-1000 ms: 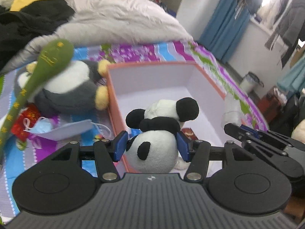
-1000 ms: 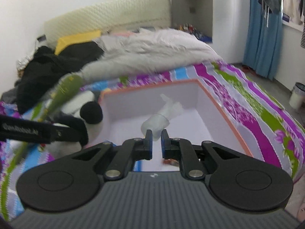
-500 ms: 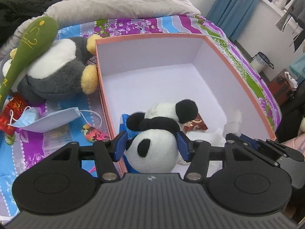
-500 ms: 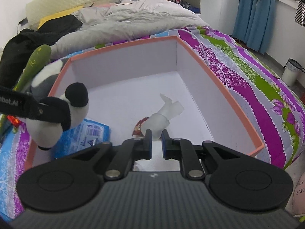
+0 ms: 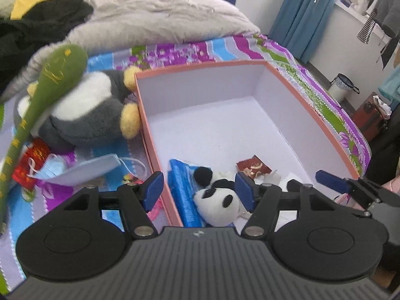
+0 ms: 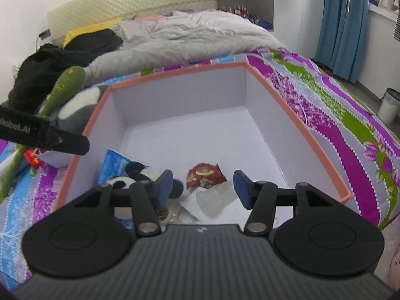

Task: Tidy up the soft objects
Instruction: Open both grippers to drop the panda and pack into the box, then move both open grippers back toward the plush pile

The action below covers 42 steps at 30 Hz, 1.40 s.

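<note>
Letting go just happened: left tool (image 5: 198, 190), pinching the panda (image 5: 217, 201) 0.5 s ago, now spread wide w/ nothing held; panda lies in the box (image 5: 310, 115), lower centre of frame, on a blue pack (image 5: 181, 187); right tool (image 6: 203, 188) also went from pressed together to spread, empty; one soft toy stowed, penguin (image 5: 85, 115) & green plush (image 5: 45, 87) still outside at left

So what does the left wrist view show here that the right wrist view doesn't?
Only the left wrist view shows the blue face mask on the bedspread and the penguin plush's yellow feet. Only the right wrist view shows the quilted headboard and a clear plastic piece in the box. Both show the orange box, the panda plush lying inside it, the red packet, the green plush, and both grippers open: left, right.
</note>
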{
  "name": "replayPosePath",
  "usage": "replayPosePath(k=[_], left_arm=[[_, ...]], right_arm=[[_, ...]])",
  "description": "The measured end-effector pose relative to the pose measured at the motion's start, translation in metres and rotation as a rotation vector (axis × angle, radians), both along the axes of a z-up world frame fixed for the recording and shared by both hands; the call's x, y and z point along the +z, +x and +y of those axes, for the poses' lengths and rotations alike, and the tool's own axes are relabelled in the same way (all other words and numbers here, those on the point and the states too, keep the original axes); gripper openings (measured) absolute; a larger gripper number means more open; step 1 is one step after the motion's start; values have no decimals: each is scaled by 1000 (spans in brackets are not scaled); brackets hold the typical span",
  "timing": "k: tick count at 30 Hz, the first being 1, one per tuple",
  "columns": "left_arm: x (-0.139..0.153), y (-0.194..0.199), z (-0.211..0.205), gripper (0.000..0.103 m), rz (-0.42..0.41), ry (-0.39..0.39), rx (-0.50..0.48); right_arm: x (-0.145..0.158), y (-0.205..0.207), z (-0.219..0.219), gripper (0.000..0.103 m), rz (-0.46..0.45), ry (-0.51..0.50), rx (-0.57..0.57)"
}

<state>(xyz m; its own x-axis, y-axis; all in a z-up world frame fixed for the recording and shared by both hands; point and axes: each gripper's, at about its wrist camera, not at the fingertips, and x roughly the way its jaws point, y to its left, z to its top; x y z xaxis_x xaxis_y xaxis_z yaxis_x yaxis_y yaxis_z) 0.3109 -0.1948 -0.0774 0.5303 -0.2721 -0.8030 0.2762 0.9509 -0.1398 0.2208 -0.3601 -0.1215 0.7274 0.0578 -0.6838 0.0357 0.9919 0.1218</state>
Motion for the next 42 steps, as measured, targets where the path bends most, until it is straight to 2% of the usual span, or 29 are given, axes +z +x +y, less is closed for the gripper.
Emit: replayPosePath(k=[12, 17, 25, 31, 40, 42], left_arm=[[44, -41, 31, 69, -139, -41, 18], [50, -70, 42, 69, -200, 8, -3], [53, -105, 74, 69, -218, -41, 35], [55, -127, 93, 69, -246, -38, 46], [39, -158, 129, 69, -223, -61, 97], [34, -166, 135, 69, -224, -46, 104]], right_arm=[[48, -30, 19, 56, -160, 12, 48], [62, -46, 34, 57, -217, 31, 83], [74, -72, 61, 57, -275, 41, 121], [70, -90, 82, 57, -281, 49, 156], [62, -106, 108, 57, -276, 64, 189], [61, -111, 113, 57, -273, 59, 189]])
